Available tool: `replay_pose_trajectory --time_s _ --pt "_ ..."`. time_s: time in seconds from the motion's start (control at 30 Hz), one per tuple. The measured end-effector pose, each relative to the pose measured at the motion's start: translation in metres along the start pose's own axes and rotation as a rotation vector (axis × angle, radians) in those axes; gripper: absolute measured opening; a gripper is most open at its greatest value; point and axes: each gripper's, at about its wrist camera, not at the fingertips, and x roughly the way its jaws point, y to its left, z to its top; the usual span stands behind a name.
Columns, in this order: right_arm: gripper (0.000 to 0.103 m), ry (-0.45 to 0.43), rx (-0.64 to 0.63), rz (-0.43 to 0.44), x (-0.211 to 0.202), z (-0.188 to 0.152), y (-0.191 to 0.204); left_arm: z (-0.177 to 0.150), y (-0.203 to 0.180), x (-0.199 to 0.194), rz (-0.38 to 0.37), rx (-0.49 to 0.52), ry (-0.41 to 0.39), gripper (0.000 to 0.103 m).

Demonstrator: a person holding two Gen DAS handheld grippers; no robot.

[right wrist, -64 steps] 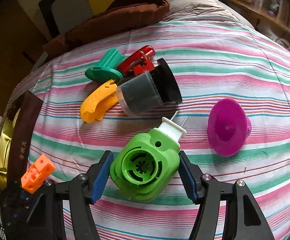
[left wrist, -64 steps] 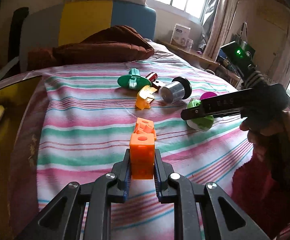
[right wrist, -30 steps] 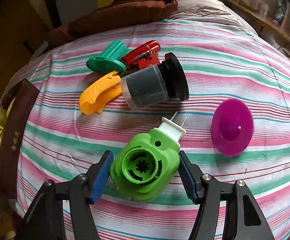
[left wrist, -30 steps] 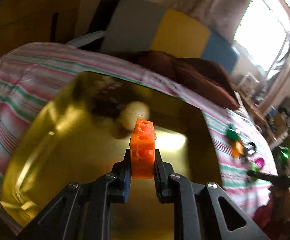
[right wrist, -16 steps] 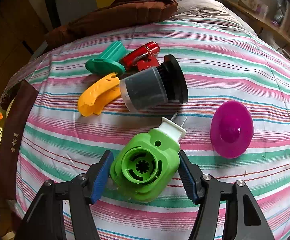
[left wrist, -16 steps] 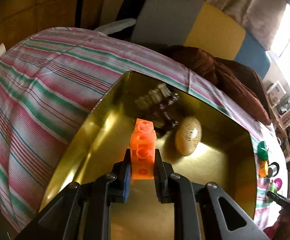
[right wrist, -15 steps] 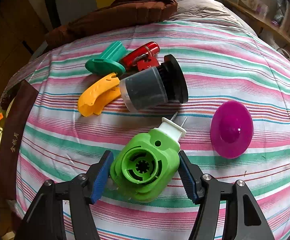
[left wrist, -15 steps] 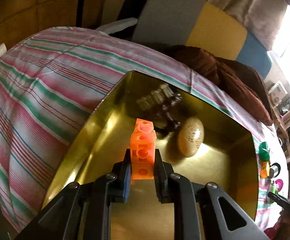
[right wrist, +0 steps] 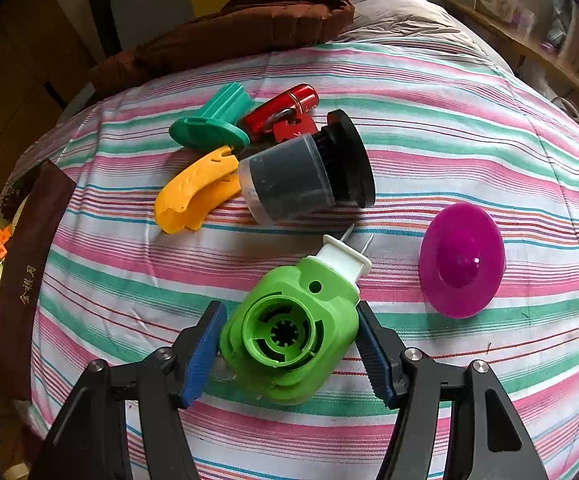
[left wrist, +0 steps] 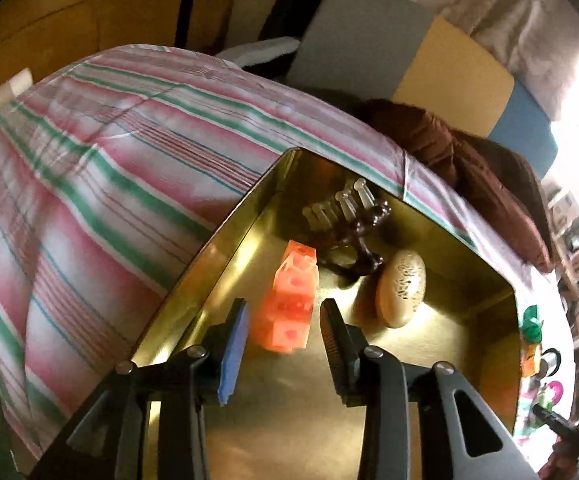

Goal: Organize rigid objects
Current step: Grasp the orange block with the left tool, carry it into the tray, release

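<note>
- In the middle of the left wrist view, the orange block piece [left wrist: 289, 300] is seen blurred between the parting pads of the left tongs [left wrist: 283, 344], which are opening with no pad pressed on it; it appears released into the gold tin tray [left wrist: 225, 240].
- In the tray, a beige oval stone-like piece [left wrist: 401, 288] and a dark brown holder with pale pegs [left wrist: 353, 224] are already gathered, so part of the sorting is judged done.
- In the lower centre of the right wrist view, the green plug-in device [right wrist: 289, 332] is clamped by the right tongs [right wrist: 289, 344]; its moulded plastic body, white plug and metal pins are visible.
- On the striped bed cover [right wrist: 449, 128], left to be sorted: a magenta dome [right wrist: 461, 260], a yellow curved clip [right wrist: 193, 192], a teal flanged piece [right wrist: 209, 128], a glossy red cylinder [right wrist: 285, 108] and a grey-and-black cup-shaped brush [right wrist: 305, 176].
</note>
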Motion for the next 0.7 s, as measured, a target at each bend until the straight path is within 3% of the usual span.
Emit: replay_pose_trajectory --time_s 0.2,0.43,0.7 --pt "0.065 -0.004 0.005 -0.006 0.001 0.001 -0.001 -0.026 -0.002 -0.028 -0.027 -0.012 -0.082 0.038" --pt "0.065 -0.024 0.009 -0.015 -0.003 0.001 -0.004 -0.066 -0.036 -0.057 -0.096 0.157 -0.160 0.038" --pt "0.065 -0.083 0.027 0.017 -0.017 0.002 -0.006 -0.097 -0.071 -0.069 -0.181 0.297 -0.192 0.039"
